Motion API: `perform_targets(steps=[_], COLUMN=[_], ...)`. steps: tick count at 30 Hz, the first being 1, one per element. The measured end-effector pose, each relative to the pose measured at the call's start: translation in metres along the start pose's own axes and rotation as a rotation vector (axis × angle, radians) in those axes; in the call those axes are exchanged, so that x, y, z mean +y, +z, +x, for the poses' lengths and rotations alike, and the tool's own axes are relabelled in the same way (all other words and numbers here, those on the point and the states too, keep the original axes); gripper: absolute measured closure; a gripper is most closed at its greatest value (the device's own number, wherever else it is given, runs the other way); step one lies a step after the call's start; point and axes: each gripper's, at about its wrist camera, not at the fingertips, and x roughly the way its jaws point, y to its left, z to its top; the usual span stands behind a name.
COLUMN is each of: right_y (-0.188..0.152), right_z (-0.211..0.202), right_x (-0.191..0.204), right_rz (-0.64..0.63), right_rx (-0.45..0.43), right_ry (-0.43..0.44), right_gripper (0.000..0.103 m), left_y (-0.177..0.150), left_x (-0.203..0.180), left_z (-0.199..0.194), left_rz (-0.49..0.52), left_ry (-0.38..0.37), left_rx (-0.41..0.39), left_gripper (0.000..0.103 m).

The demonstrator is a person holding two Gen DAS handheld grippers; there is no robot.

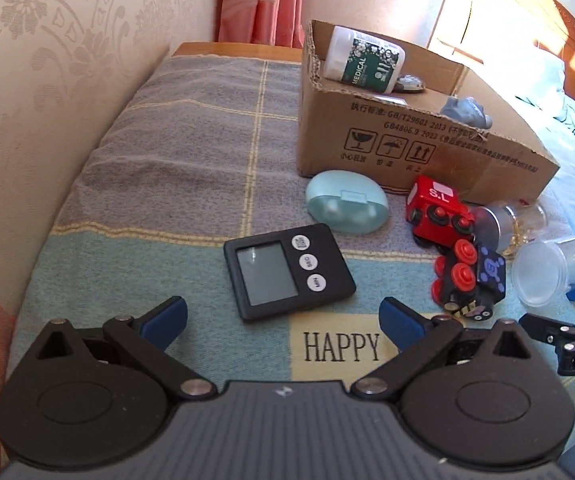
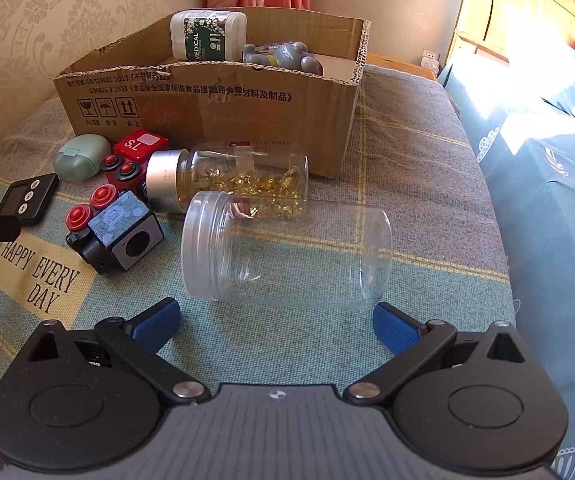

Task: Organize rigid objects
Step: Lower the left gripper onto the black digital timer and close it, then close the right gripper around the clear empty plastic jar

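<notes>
Jaws apart on both: left gripper [image 1: 283, 316] behind timer [image 1: 287, 270], right gripper [image 2: 275, 318] behind empty jar [image 2: 287, 250].

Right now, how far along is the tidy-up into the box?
Done: medical bottle and grey figure sit in the cardboard box. In hand: nothing; left gripper and right gripper are open. Left on the cloth: timer, green case, two toy trains, capsule jar, empty jar.

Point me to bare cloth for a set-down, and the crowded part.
Free: cloth left of the cardboard box toward the wall, and right of the empty jar toward the bed. Crowded: box front, where case, toy trains and capsule jar cluster.
</notes>
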Motion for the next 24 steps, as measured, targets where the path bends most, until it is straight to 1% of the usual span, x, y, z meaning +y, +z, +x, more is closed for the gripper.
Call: perform_targets(steps=[2, 6, 9, 11, 13, 14, 15, 20, 24], right_y=[-0.001, -0.003, -0.003, -0.003, -0.003, -0.003, -0.004, -0.004, -0.005], right_z=[0.0, -0.001, -0.001, -0.002, -0.002, -0.002, -0.002, -0.001, -0.002], right_x=[0.0, -0.001, -0.001, -0.001, -0.001, -0.001, -0.001, -0.001, -0.002], right_rz=[-0.002, -0.011, -0.015, -0.018, -0.019, -0.019, -0.02, -0.026, -0.027], right_rx=[-0.004, -0.016, -0.017, -0.02, -0.025, -0.026, -0.027, -0.034, -0.044], right_ry=[0.001, 0.008, 0.011, 0.013, 0.014, 0.014, 0.015, 0.018, 0.019], right_gripper=[0.0, 0.0, 0.0, 0.0, 0.0, 0.0, 0.0, 0.0, 0.0], left_y=[0.002, 0.01, 0.014, 0.013, 0.012, 0.011, 0.011, 0.0, -0.006], left_x=[-0.008, -0.016, -0.022, -0.026, -0.028, -0.027, -0.025, -0.021, -0.019], left_z=[0.005, 0.013, 0.019, 0.019, 0.018, 0.016, 0.015, 0.006, 0.001], left_rz=[0.002, -0.002, 0.018, 0.048, 0.082, 0.087, 0.093, 0.157, 0.152], left_ry=[0.01, 0.0, 0.024, 0.058, 0.091, 0.086, 0.083, 0.042, 0.048], left_rx=[-0.006, -0.02, -0.035, -0.049, -0.066, -0.075, -0.08, -0.085, -0.082], left_gripper=[0.001, 0.002, 0.004, 0.01, 0.025, 0.028, 0.034, 0.034, 0.033])
